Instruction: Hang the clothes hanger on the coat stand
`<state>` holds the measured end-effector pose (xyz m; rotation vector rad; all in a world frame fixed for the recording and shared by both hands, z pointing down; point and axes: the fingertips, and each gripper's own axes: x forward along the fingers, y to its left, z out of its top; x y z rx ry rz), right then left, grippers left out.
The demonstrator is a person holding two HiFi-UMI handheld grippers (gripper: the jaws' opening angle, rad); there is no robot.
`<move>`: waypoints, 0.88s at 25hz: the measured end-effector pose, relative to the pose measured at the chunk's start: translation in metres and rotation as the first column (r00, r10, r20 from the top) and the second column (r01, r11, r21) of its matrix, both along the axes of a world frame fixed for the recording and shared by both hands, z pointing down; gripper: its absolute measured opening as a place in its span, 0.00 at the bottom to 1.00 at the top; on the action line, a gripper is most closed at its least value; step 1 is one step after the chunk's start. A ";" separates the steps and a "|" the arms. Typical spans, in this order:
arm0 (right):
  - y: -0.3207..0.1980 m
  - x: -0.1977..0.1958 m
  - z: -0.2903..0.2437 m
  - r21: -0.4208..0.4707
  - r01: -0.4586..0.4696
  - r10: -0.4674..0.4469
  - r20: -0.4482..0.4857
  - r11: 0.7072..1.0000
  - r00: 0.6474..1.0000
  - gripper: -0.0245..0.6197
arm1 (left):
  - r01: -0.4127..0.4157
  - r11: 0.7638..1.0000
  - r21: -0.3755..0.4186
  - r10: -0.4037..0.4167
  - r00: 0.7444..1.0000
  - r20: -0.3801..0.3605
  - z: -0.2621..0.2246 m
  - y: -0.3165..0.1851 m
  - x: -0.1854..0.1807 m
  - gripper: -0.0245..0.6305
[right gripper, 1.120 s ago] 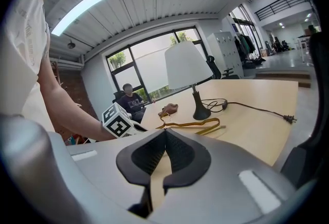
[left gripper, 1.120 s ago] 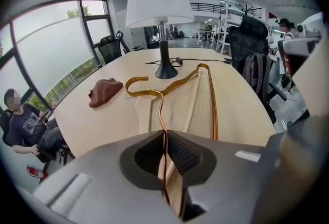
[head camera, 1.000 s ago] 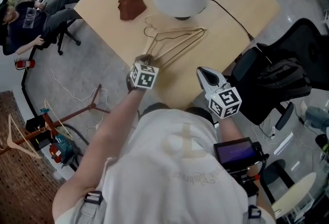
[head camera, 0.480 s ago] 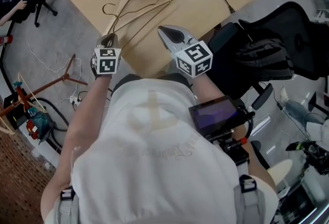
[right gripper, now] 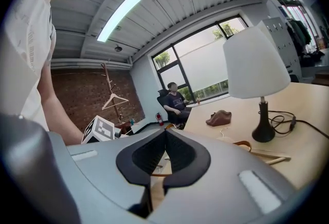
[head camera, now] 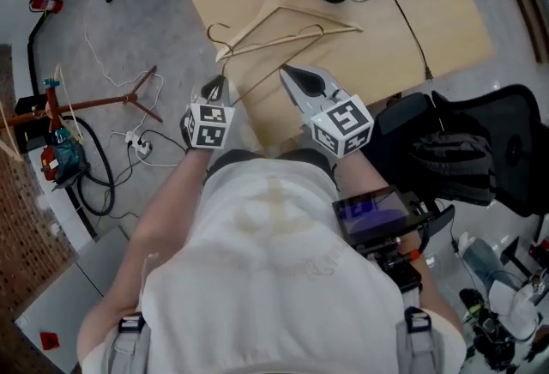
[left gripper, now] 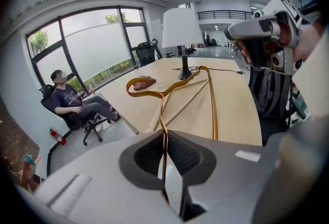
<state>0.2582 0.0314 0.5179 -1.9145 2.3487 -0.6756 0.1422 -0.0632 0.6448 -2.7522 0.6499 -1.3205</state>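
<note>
The left tongs are clamping the bottom wire of the gold hanger, holding it with the hook pointing away over the worktop. From the left gripper view, the hanger seems to be riding clear of the surface. The right tongs are sitting pressed together on nothing, hovering just beside the left.

The pick-up looks done, so I am reading this as the carrying step. The stand is waiting on the floor well apart to the person's left, by the brick wall.

The next move is calling for a turn to the left and a raise, so that the hook's open side is facing a peg before it is lowered on. Only then should the left tongs be opening. The thin wire may be free to swivel in the grip, so steady carrying seems wise.
</note>
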 end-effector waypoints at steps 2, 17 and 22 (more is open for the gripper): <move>-0.007 -0.011 -0.004 0.014 0.030 -0.029 -0.004 0.999 1.000 0.06 | 0.015 1.000 0.014 -0.014 1.000 -0.015 -0.005 -0.001 -0.008 0.07; -0.047 -0.158 -0.030 0.030 0.208 -0.206 -0.049 0.978 0.977 0.06 | 0.181 0.979 0.088 -0.174 0.981 -0.085 -0.045 -0.012 -0.170 0.07; -0.054 -0.209 -0.033 0.018 0.254 -0.253 -0.053 0.967 0.966 0.06 | 0.255 0.962 0.101 -0.248 0.966 -0.079 -0.048 -0.006 -0.242 0.07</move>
